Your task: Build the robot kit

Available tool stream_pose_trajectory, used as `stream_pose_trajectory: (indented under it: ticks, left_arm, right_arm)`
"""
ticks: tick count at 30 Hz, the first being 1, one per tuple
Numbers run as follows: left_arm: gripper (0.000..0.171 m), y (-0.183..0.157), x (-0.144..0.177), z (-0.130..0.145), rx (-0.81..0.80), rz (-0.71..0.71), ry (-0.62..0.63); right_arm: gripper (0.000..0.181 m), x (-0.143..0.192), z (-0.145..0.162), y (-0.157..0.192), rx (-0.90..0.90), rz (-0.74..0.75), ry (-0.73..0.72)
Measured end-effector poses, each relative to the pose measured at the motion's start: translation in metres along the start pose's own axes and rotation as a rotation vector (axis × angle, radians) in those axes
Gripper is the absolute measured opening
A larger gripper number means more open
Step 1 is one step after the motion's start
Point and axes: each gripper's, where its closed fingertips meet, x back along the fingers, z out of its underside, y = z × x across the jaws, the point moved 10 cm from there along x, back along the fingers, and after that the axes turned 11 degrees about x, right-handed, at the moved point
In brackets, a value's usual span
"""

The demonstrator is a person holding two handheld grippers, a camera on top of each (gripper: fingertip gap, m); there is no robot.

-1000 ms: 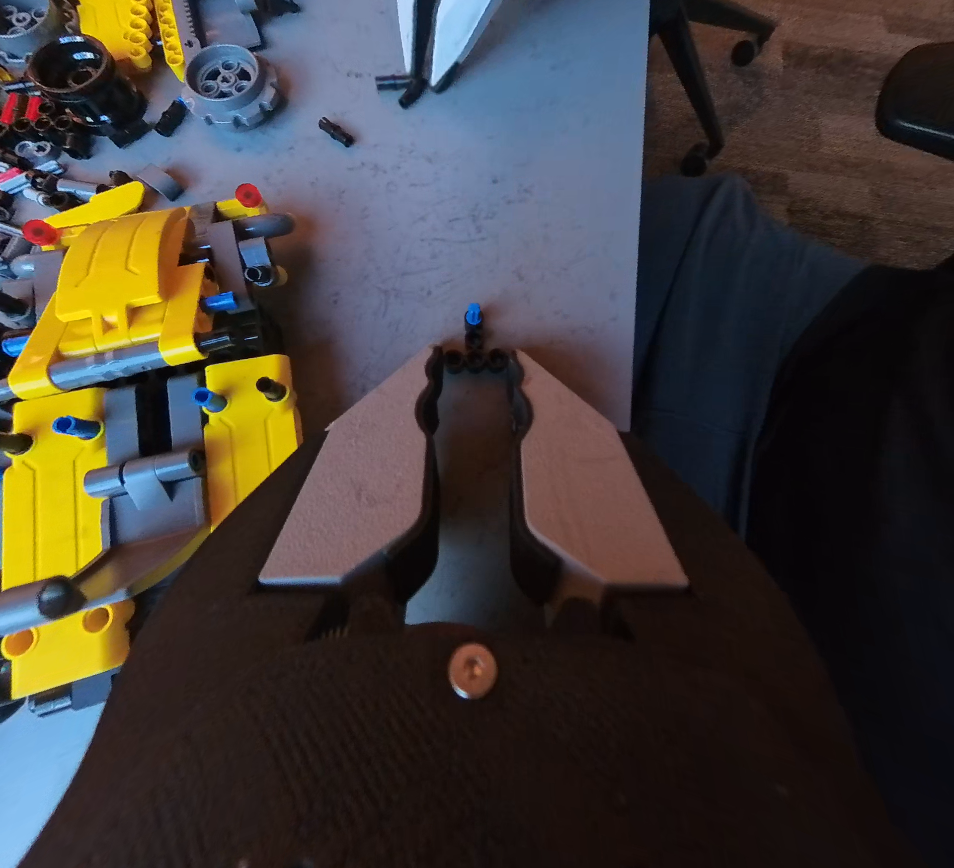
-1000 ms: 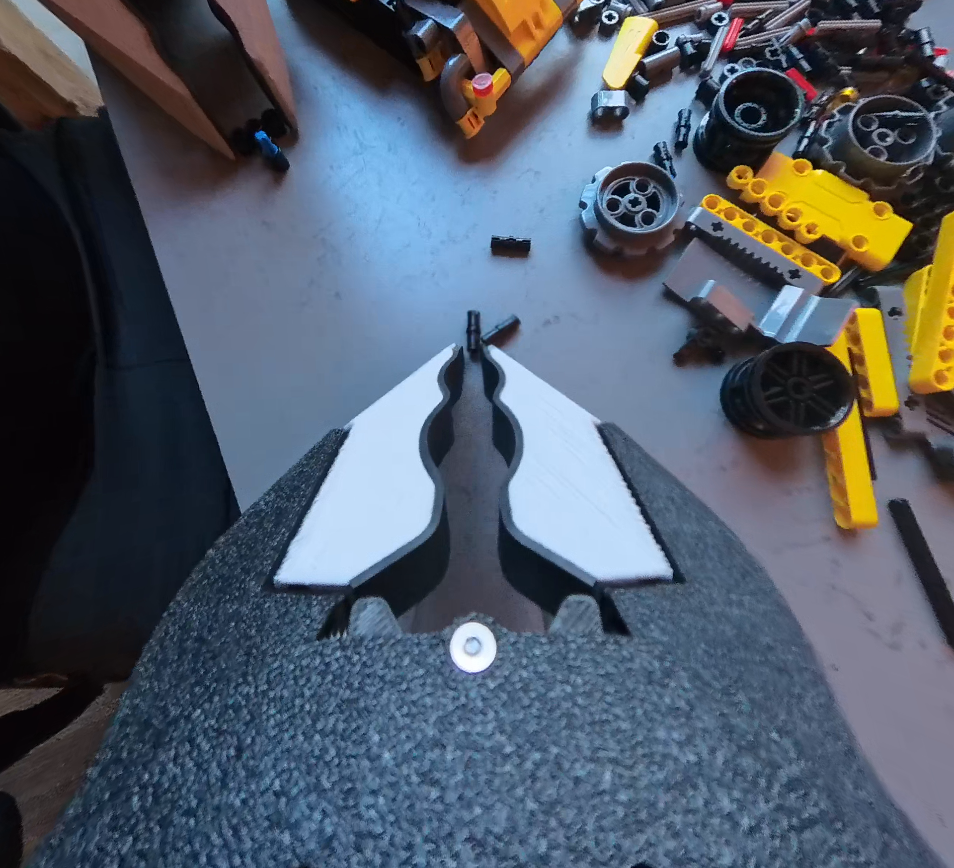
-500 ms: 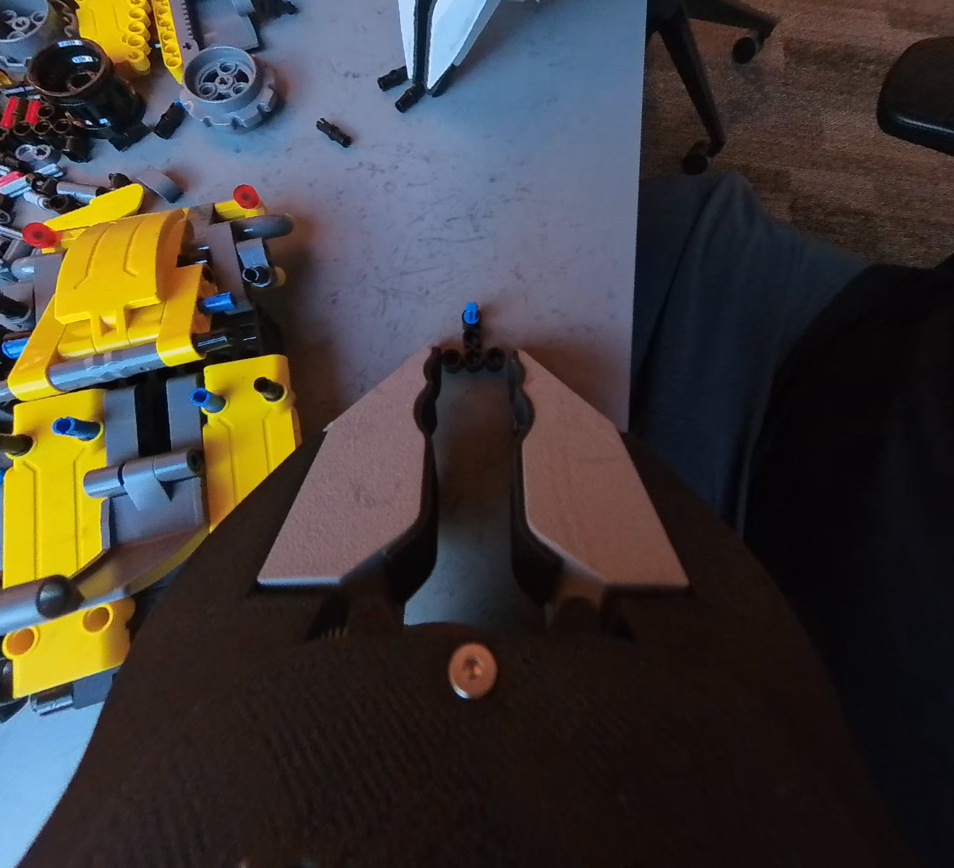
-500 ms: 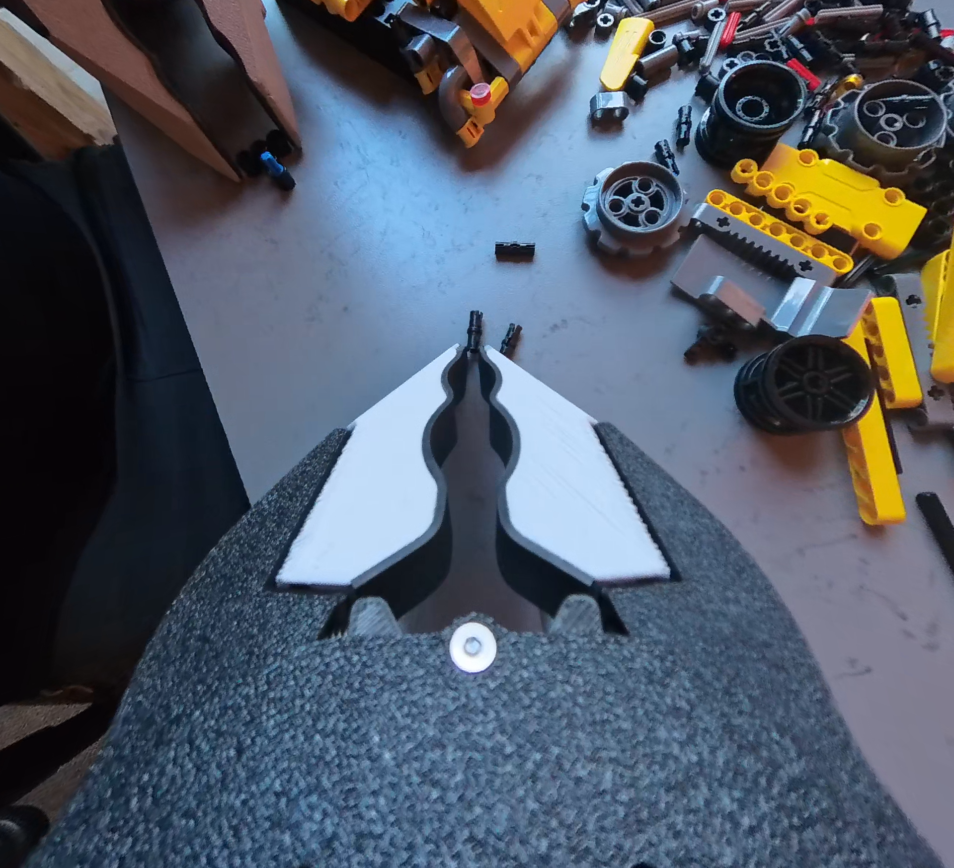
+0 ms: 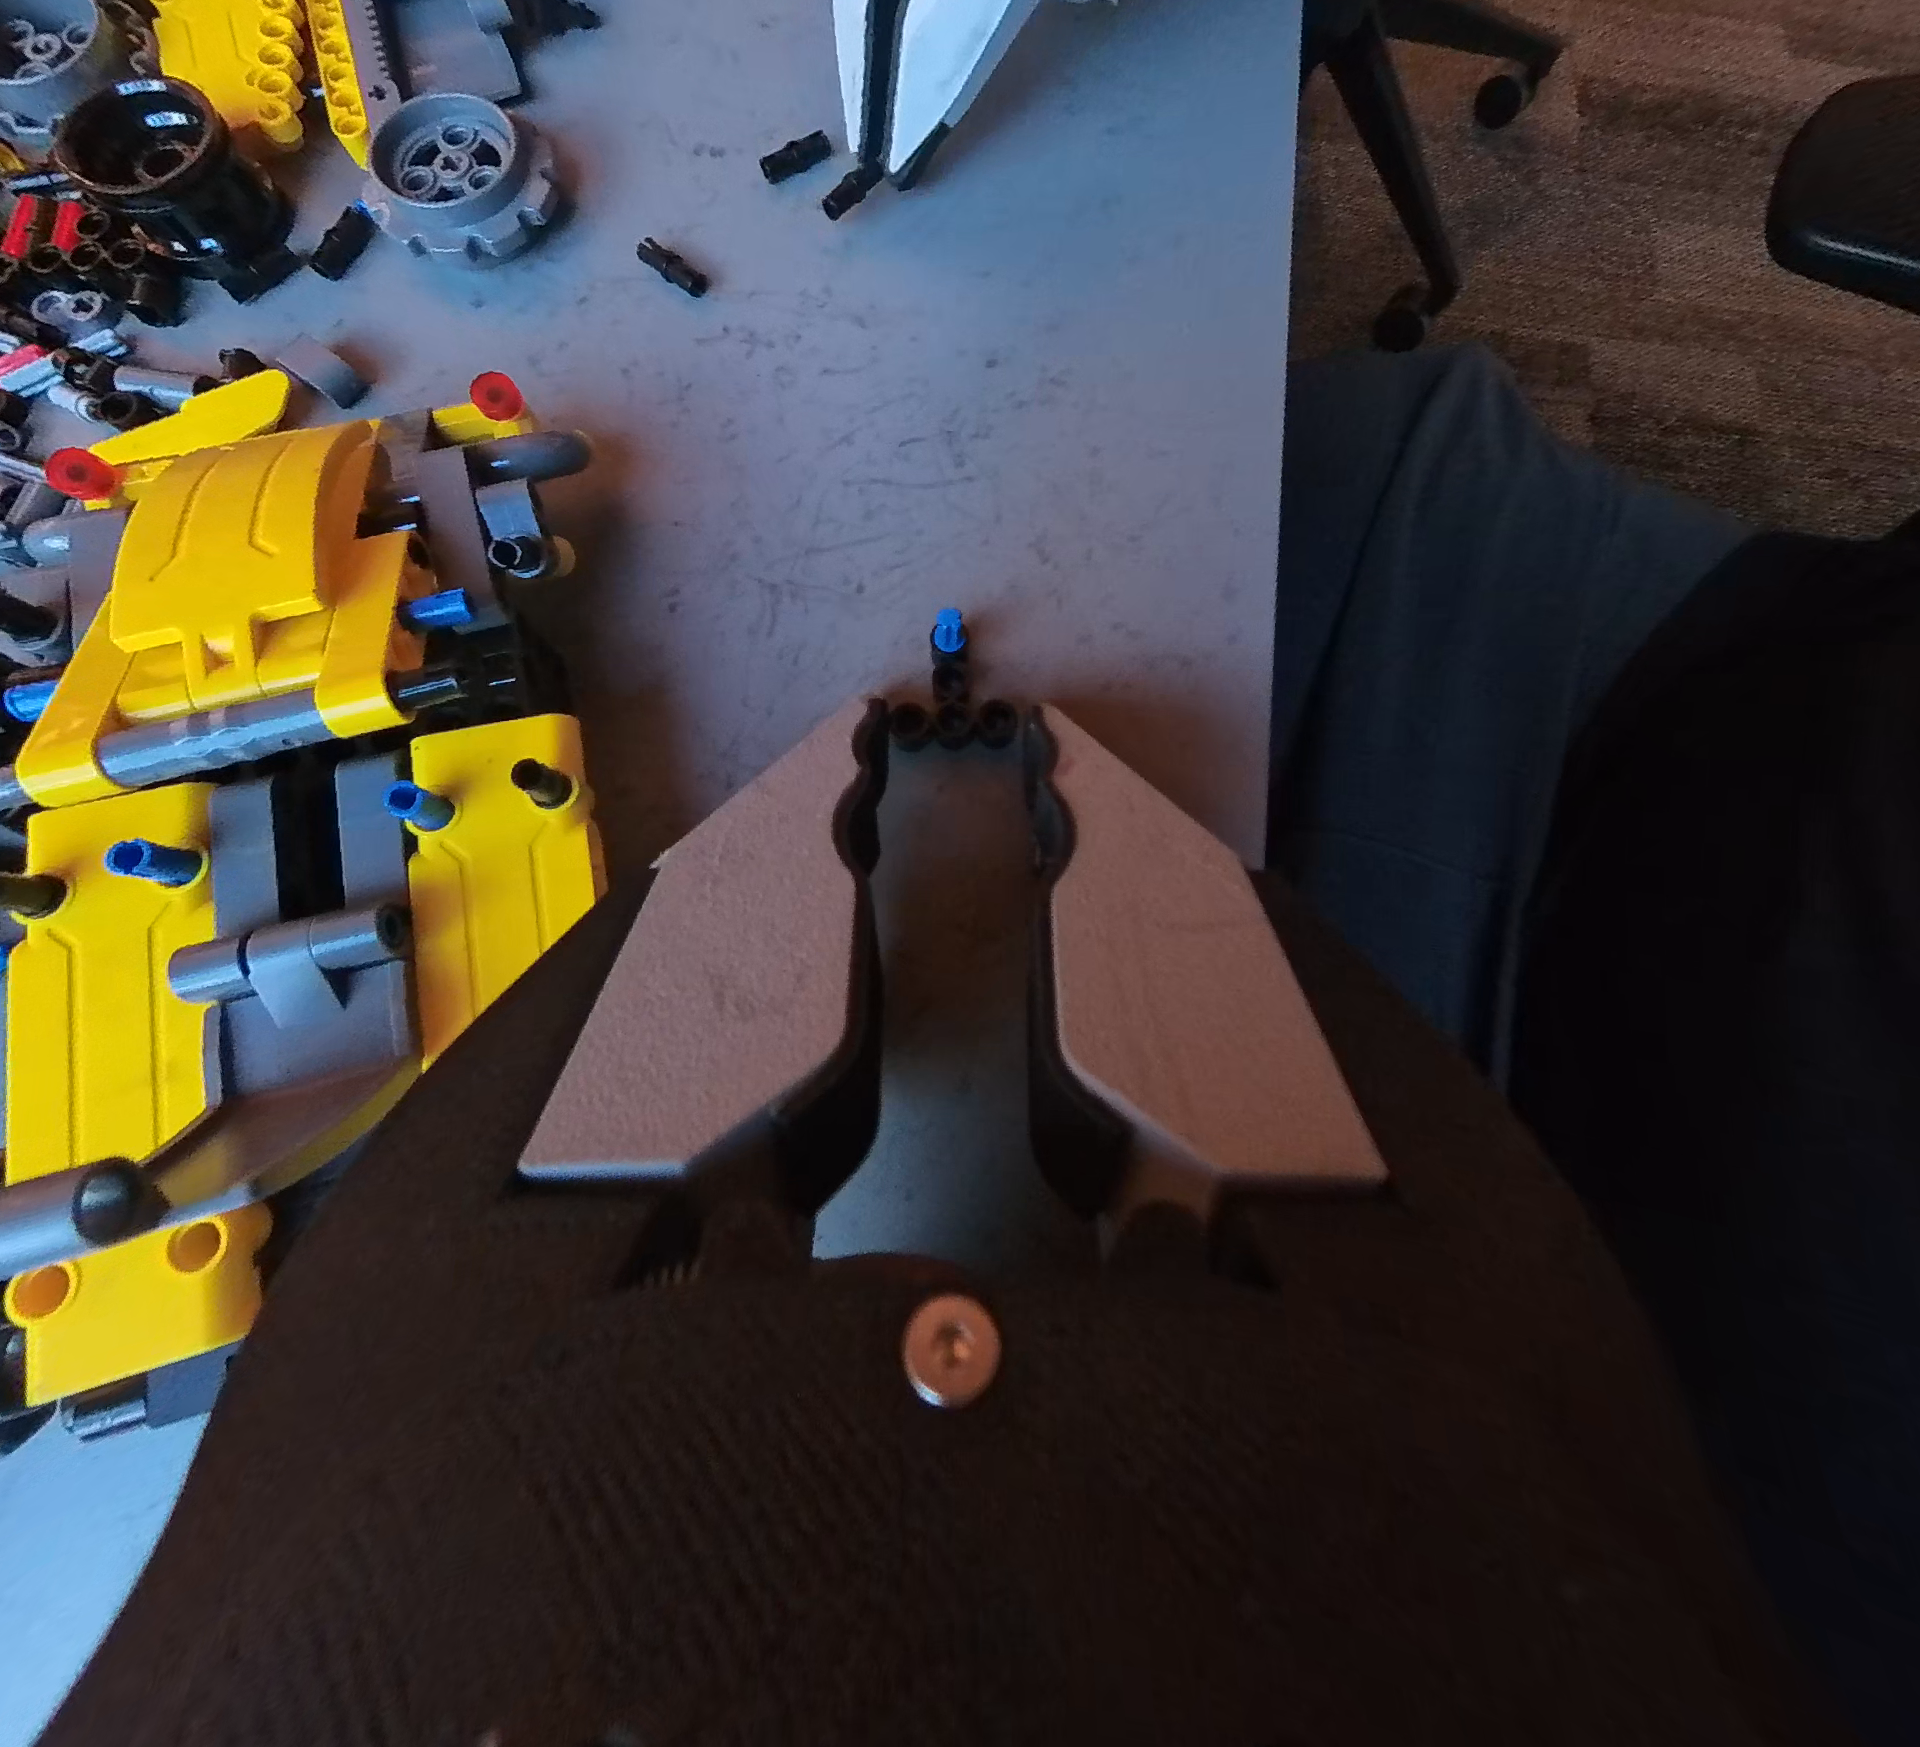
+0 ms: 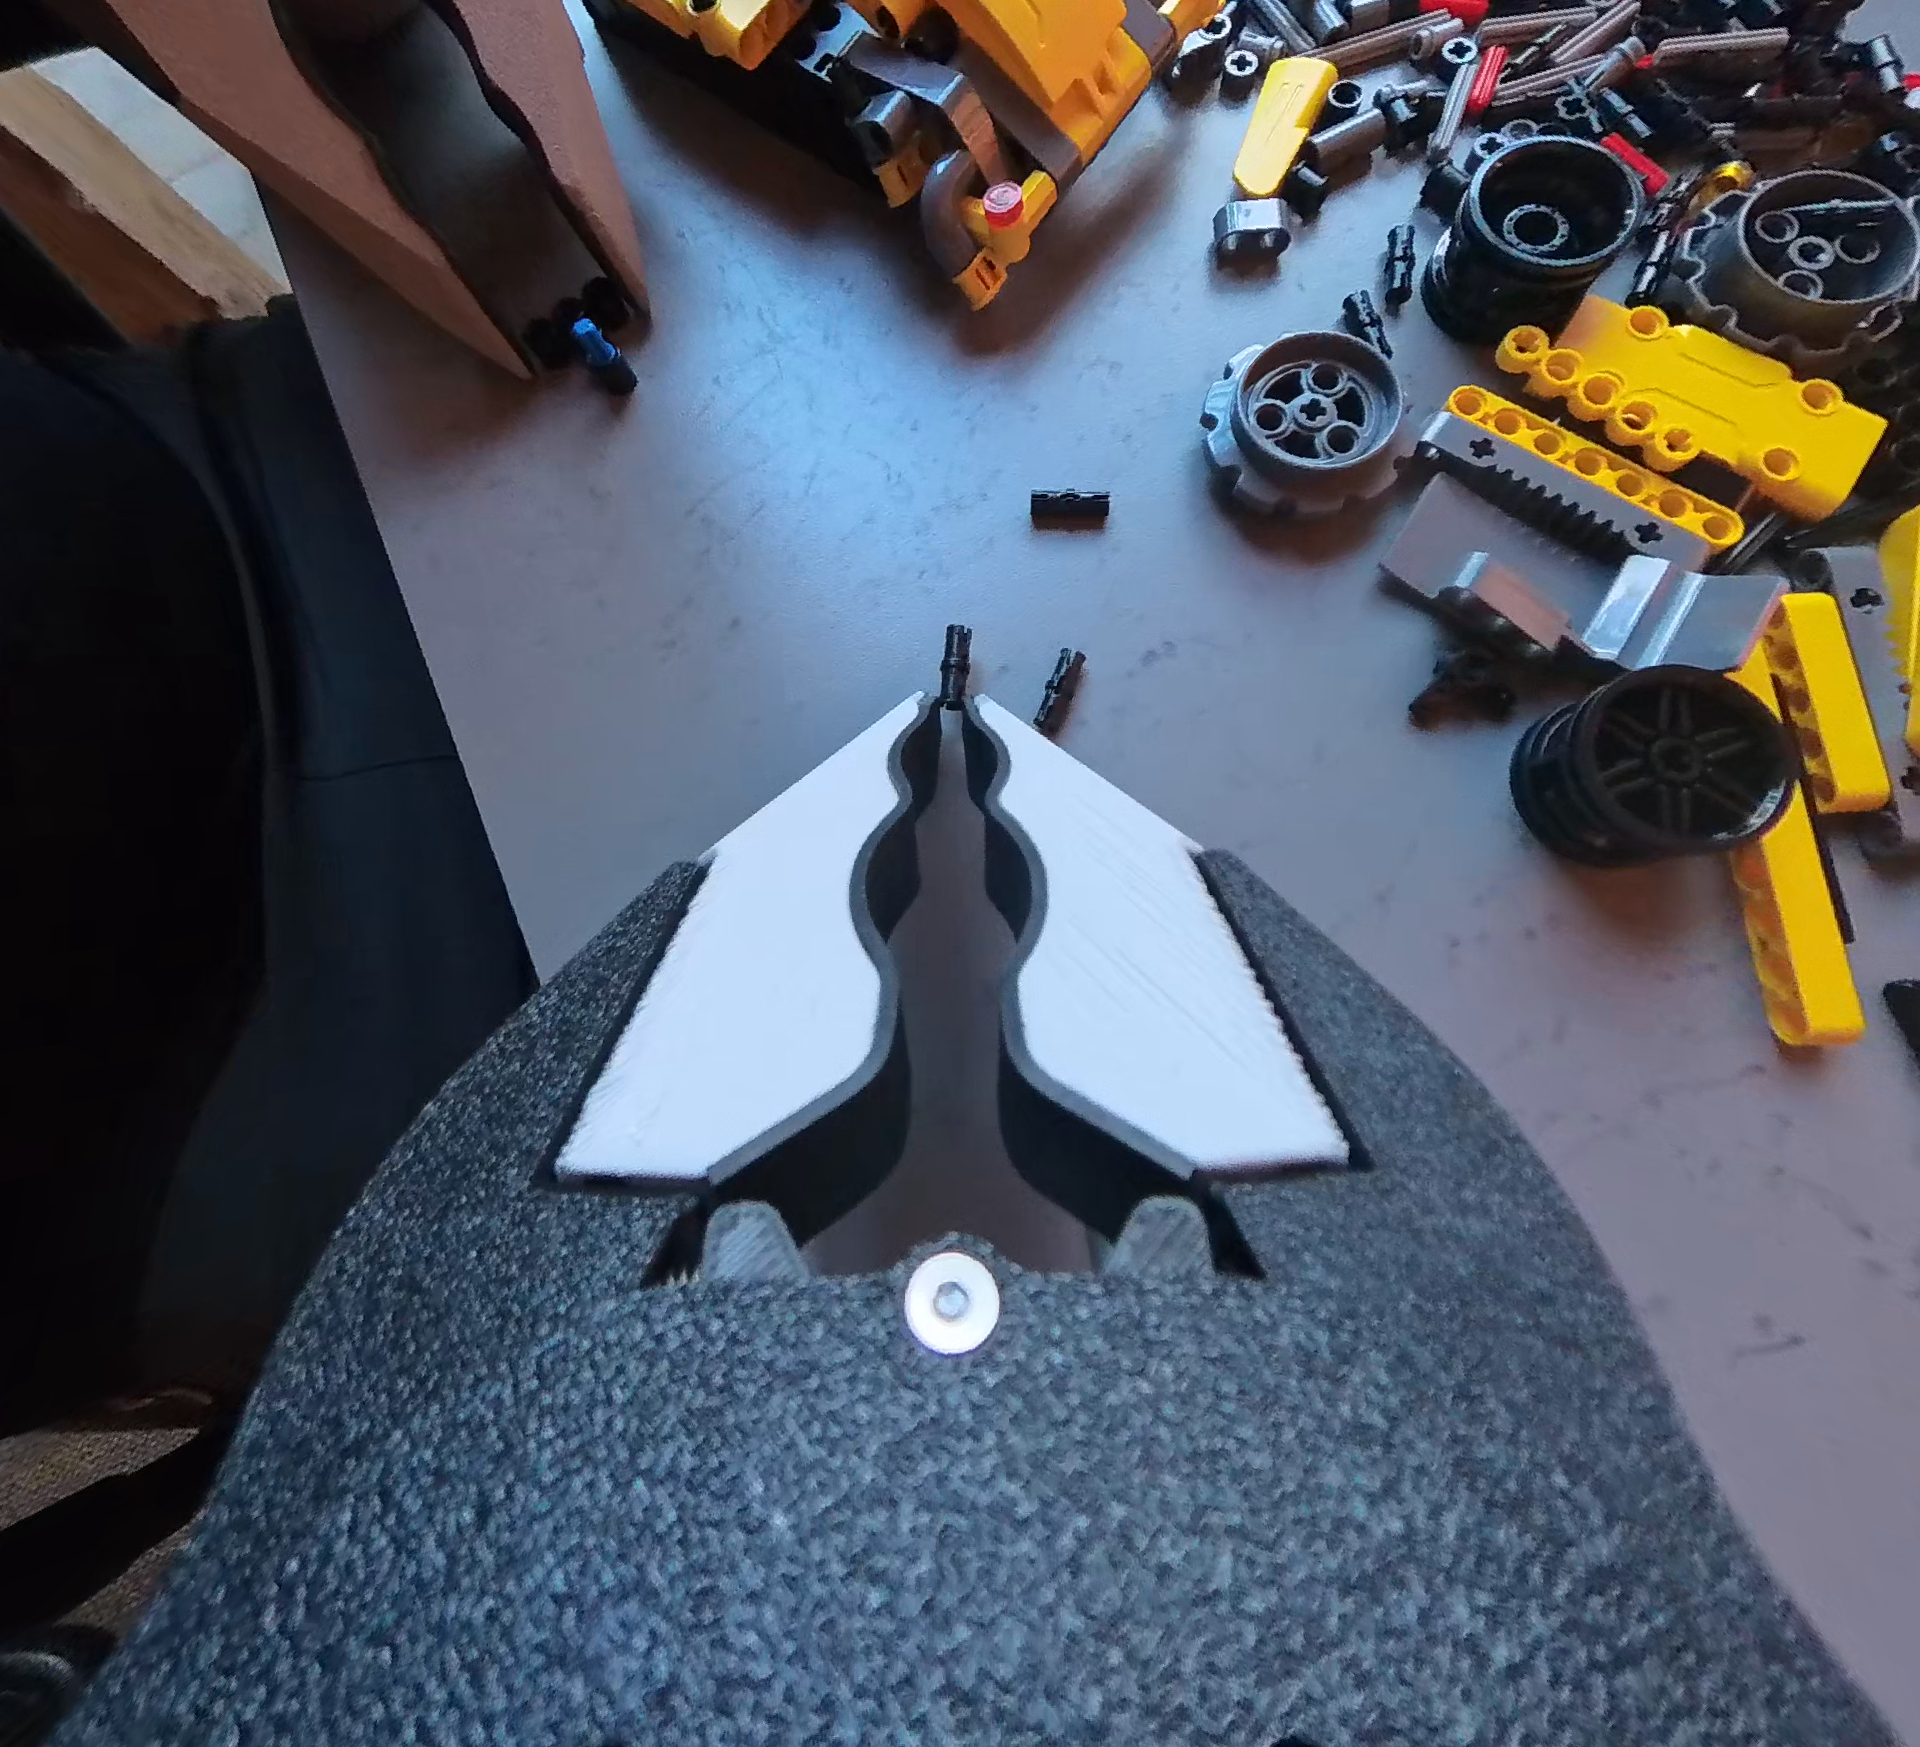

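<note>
Grey table (image 5: 935,471): black connector (image 5: 951,723) between left fingers (image 5: 764,887).

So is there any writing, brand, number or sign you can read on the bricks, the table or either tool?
None: no text shows in either view.
The yellow model, loose yellow beams, grey table, left tool and right tool show only plain surfaces.

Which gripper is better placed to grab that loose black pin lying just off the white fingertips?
Right. The right gripper sits beside the loose black pin, though it already pinches another black pin. The left gripper is farther away, clamping a black connector.
</note>
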Motion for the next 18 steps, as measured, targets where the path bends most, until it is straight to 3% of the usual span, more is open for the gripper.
stream_pose_trajectory:
  ticks: [18]
  left_arm:
    - [0.023, 0.0000, 0.0004, 0.0002, 0.000, 0.003, 0.001]
  right_arm:
    - [0.004, -0.0052, -0.0079, 0.0075, -0.001, -0.023, -0.037]
